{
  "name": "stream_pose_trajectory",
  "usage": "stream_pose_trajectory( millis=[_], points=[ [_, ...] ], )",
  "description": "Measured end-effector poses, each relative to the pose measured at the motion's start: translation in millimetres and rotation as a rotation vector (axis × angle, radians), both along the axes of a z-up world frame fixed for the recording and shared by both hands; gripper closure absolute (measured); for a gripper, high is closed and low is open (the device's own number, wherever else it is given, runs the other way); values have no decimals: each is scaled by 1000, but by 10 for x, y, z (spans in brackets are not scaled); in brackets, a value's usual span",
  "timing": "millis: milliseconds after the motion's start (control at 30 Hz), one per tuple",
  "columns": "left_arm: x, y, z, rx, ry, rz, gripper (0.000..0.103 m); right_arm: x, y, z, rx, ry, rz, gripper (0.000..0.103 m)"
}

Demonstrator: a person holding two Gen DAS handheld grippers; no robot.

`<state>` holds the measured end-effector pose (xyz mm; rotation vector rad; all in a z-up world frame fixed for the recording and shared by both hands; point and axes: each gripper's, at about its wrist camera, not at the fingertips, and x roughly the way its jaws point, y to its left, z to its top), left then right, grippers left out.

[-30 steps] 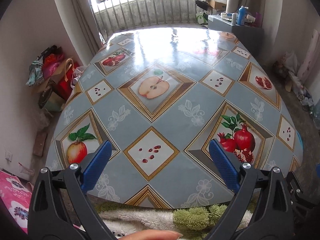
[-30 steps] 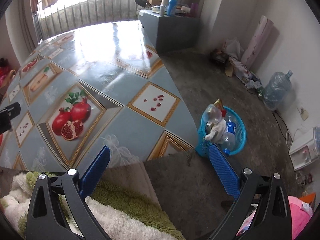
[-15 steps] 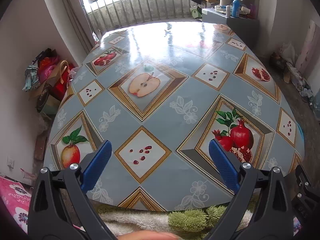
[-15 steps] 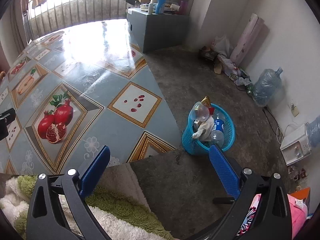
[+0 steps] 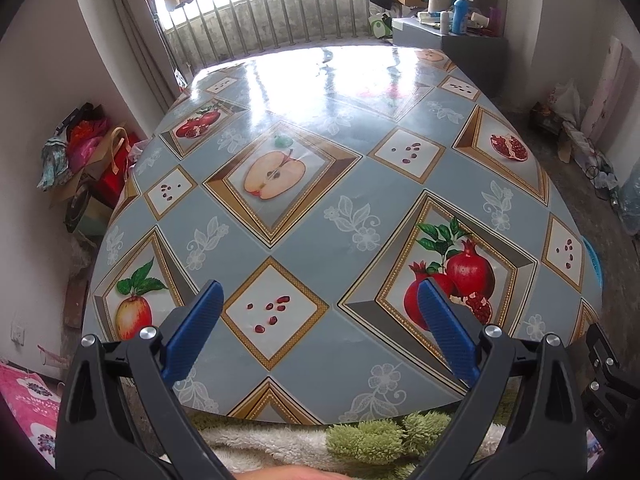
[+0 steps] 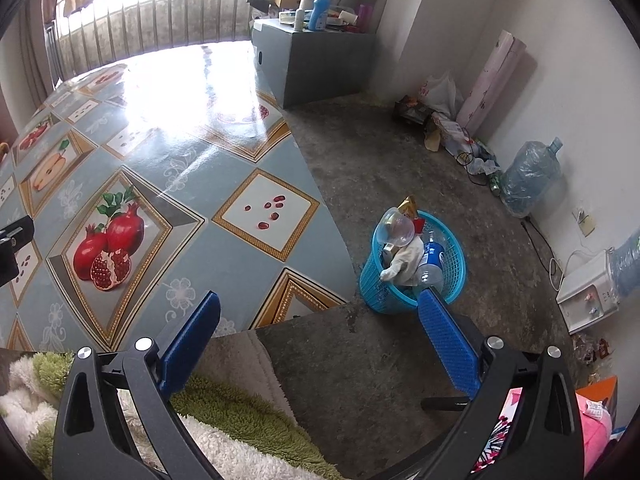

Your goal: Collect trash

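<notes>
Both tools gape empty: left tool (image 5: 318,300) over the fruit-print table (image 5: 320,216), right tool (image 6: 318,312) near the blue basket (image 6: 454,264).

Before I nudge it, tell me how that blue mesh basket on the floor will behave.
The blue mesh basket looks like thin plastic, so probably light and easy to slide. It is heaped above the rim with a clear cup and a white cloth, so a sharp push may tip it or spill them.

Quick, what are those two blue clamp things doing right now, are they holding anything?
Left hand-held gripper: open, holding nothing, over the table.
Right hand-held gripper: open, holding nothing.
</notes>
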<state>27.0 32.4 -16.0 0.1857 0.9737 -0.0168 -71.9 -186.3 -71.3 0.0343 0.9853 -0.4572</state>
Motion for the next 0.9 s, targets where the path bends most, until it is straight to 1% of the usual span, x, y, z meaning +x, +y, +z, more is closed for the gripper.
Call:
stream_pose_trajectory(
  millis=[200,900],
  points=[
    [-19,-12,19,-9,-8,-13,10,-6,-11,22,-2,-4,-6,7],
    [-31,-6,27,-8,-6,-11,10,-22,-14,56,-3,-13,-9,7]
  ],
)
